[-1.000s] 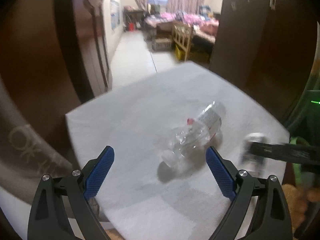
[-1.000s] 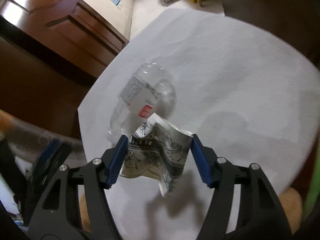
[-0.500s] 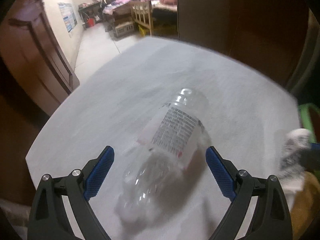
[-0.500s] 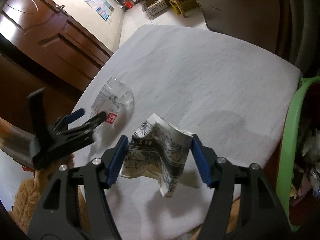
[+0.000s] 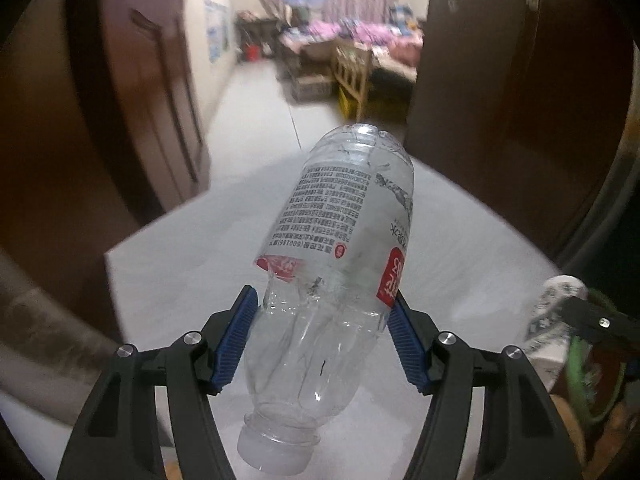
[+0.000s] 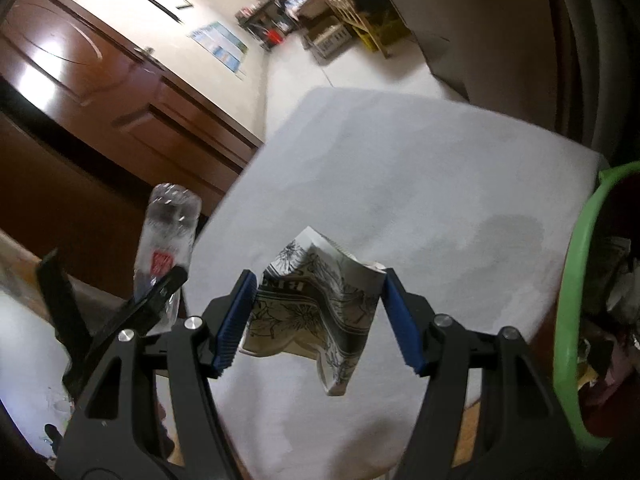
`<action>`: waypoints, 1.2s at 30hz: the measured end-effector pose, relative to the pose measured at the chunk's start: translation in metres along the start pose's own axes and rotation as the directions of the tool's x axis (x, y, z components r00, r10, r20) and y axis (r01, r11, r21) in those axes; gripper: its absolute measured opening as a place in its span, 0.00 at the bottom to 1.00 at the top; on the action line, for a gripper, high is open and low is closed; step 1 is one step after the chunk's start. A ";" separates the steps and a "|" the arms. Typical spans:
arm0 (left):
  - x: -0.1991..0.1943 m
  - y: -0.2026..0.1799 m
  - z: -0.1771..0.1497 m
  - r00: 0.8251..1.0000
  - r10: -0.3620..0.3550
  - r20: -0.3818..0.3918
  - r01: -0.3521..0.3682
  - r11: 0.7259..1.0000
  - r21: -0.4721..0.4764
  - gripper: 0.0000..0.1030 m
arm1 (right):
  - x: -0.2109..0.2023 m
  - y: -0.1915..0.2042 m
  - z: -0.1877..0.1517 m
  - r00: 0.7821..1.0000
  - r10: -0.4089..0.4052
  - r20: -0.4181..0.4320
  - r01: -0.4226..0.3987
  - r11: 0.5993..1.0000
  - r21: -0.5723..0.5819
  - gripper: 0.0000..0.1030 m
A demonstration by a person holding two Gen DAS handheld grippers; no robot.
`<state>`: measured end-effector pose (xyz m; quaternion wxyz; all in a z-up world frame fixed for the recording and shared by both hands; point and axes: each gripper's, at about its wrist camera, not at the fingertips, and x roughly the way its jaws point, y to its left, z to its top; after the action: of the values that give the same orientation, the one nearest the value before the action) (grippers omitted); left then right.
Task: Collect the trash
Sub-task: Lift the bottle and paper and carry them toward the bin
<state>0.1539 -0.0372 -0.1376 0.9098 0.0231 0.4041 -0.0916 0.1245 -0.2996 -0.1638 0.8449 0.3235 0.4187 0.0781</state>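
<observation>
- Left gripper point(image 5: 323, 334): jaws have just been closing and now pinch the empty plastic bottle point(image 5: 338, 280) mid-body, clear of the white table point(image 5: 180, 264). Light, thin-walled, slippery; it likely buckles, so grip the waist.
- Right gripper point(image 6: 318, 316): clamped on the crumpled paper point(image 6: 316, 312), soft and light.
- Green bin point(image 6: 576, 280): beside the table edge.

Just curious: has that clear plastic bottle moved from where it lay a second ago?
Yes. The bottle has been lifted off the white table, where it lay flat earlier, and now sits clamped between the left gripper's fingers, which just closed.

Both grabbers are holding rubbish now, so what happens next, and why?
Probably carry the crushed paper cup in the right gripper sideways over the green bin and release it. The left gripper already clamps the plastic bottle, lifted off the table.
</observation>
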 end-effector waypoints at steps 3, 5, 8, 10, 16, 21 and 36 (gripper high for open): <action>-0.038 0.003 -0.007 0.999 -0.011 0.053 0.013 1.000 -0.026 0.60 | -0.016 0.016 -0.001 0.999 0.024 0.032 -0.023 0.999 -0.029 0.61; -0.052 -0.003 -0.010 0.997 -0.023 0.070 0.026 0.999 -0.044 0.60 | -0.030 0.028 -0.003 0.997 0.046 0.057 -0.043 0.998 -0.050 0.61; -0.070 -0.004 -0.013 0.995 -0.045 0.087 0.051 0.997 -0.063 0.60 | -0.048 0.039 -0.003 0.994 0.071 0.088 -0.065 0.995 -0.072 0.61; -0.080 -0.007 -0.016 0.994 -0.049 0.103 0.055 0.997 -0.056 0.60 | -0.058 0.044 -0.005 0.991 0.084 0.103 -0.076 0.994 -0.081 0.61; -0.101 -0.022 -0.018 0.989 -0.067 0.131 0.072 0.997 -0.039 0.60 | -0.080 0.048 -0.006 0.985 0.108 0.137 -0.098 0.992 -0.081 0.61; -0.109 -0.031 -0.019 0.987 -0.071 0.146 0.074 0.997 -0.011 0.60 | -0.092 0.044 -0.003 0.980 0.115 0.162 -0.103 0.992 -0.075 0.61; -0.118 -0.040 -0.019 0.985 -0.070 0.158 0.071 0.997 -0.002 0.61 | -0.104 0.034 -0.004 0.972 0.133 0.192 -0.126 0.991 -0.049 0.61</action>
<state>0.0550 -0.0570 -0.0616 0.9352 -0.0020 0.3319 -0.1237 0.0600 -0.3131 -0.0767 0.8806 0.3410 0.3106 0.1087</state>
